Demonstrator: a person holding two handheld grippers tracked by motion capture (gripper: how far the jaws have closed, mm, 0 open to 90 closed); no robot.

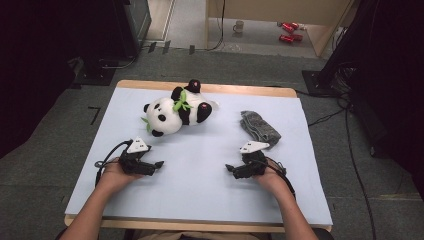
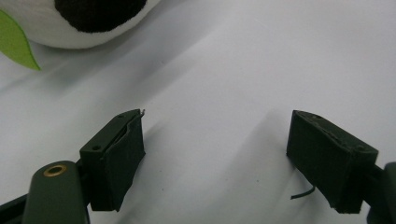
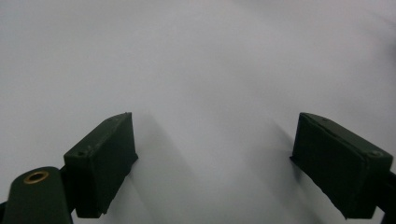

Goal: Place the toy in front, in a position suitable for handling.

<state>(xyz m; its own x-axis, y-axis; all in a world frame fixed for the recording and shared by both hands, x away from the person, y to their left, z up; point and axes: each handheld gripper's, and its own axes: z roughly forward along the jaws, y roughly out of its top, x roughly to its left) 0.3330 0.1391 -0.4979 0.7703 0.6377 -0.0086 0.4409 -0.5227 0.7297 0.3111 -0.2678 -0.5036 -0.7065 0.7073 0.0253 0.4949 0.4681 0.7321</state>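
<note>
On the table [image 1: 200,185], the left gripper [image 1: 156,164] rests with jaws wide open on nothing, the panda [image 1: 175,112] just beyond it. At right, the right gripper [image 1: 230,168] rests likewise open and empty, a grey cloth [image 1: 259,126] behind it. Bare tabletop lies between the 2 grippers.
</note>
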